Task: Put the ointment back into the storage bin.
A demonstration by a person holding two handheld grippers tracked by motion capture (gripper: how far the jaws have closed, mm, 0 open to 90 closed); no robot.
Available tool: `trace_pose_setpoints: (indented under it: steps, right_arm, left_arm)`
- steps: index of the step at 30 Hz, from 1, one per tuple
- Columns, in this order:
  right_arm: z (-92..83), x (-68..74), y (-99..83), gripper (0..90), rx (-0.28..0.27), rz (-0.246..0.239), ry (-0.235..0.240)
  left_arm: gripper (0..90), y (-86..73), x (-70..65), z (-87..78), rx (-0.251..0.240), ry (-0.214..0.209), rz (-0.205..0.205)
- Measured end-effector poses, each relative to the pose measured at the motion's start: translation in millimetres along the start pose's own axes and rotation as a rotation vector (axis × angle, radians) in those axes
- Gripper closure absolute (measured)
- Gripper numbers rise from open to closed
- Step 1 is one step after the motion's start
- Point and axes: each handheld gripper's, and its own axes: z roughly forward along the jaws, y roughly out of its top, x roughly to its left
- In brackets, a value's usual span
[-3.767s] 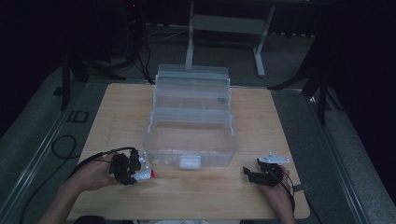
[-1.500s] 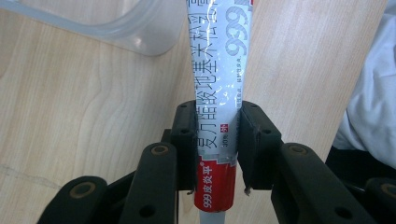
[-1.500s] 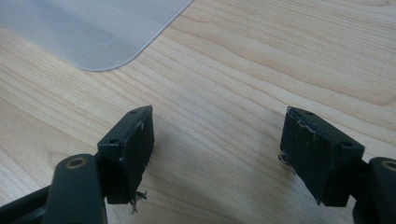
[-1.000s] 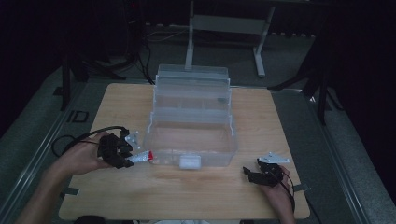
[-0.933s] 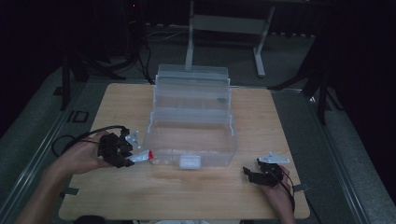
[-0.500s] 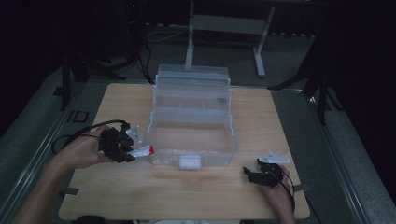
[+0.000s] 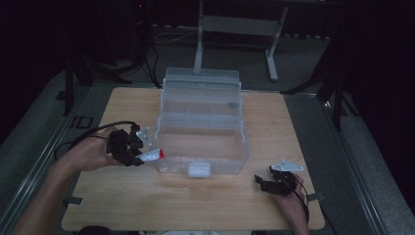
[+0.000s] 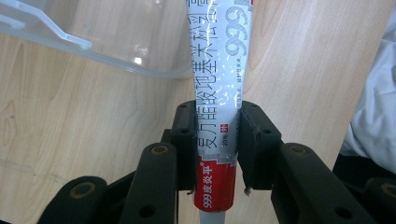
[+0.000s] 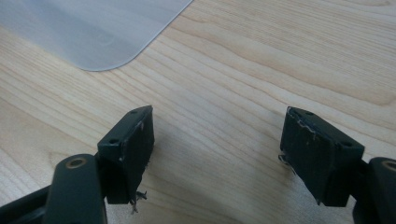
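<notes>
Tube sits clamped near its red end in the left gripper, just beside the clear box on the table, likely for dropping in; right gripper rests open, empty.

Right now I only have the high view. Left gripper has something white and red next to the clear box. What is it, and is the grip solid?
Observer: It's a tube, white with a red band and printed text. The left gripper has its jaws clamped on it just above the red band.
Operator: Where does the tube point?
Observer: Away from the jaws, with its far end reaching past the rim of the clear box.
Operator: And the right gripper?
Observer: The right gripper has its jaws wide apart with nothing between them, just bare table. A rounded corner of the box's base sits off to its upper left.
</notes>
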Motion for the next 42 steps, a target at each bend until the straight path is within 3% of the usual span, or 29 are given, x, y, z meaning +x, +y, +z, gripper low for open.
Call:
trace_pose_setpoints:
  steps: [25, 42]
  right_arm:
    - [0.0, 0.0, 0.0, 25.7, 0.0, 0.0, 0.0]
    - [0.0, 0.0, 0.0, 25.7, 0.0, 0.001, 0.0]
  left_arm:
    - [70.4, 21.6, 13.1, -5.1, 0.026, -0.011, 0.019]
    - [70.3, 42.5, 19.3, -4.5, 0.058, -0.006, 0.059]
